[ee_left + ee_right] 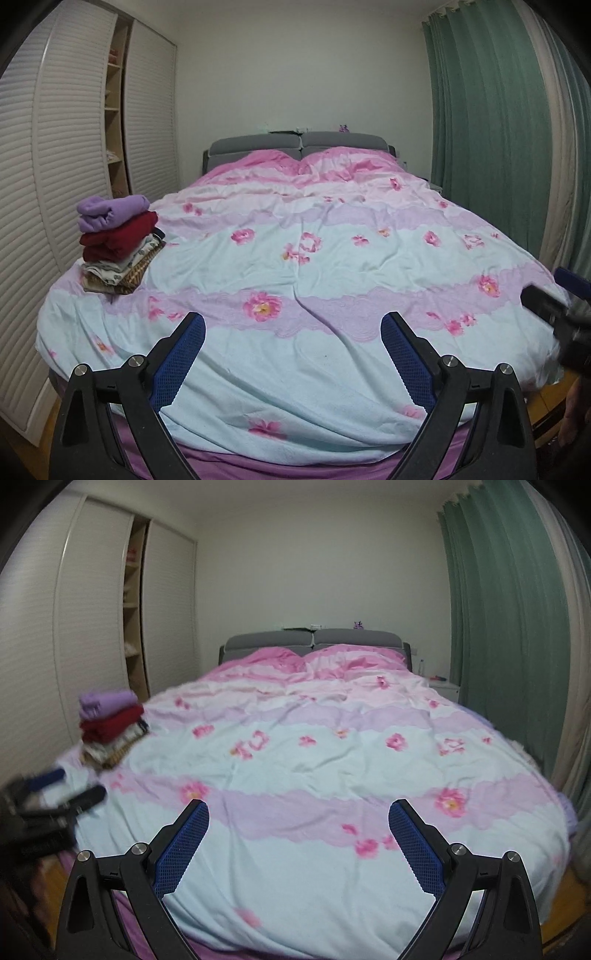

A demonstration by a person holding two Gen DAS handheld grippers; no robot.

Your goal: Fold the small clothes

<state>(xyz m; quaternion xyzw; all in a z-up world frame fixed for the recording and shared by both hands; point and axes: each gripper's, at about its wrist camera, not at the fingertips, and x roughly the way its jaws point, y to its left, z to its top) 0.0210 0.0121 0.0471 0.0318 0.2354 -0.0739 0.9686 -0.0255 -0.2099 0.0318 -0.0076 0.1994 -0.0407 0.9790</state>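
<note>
While both grippers hung over the foot of the bed [295, 369], nothing lay between either pair of jaws; the left gripper [293, 325] stood spread wide and empty over the quilt [332, 258]; the right gripper [299, 812] likewise gaped wide with only quilt beyond its blue pads [184, 849]. No unfolded garment showed on the quilt within either view; the only clothes visible were the stack of folded clothes [114, 240], purple on top, red beneath, patterned pieces under those, sitting at the bed's left edge, near the wardrobe [55, 166]. That stack lay ahead and to the left of both tools, well apart from each; judged from the two views, the left gripper was the nearer, the right one showing at the right rim of its view. Whether any garment remained to fold could not be told from here.
</note>
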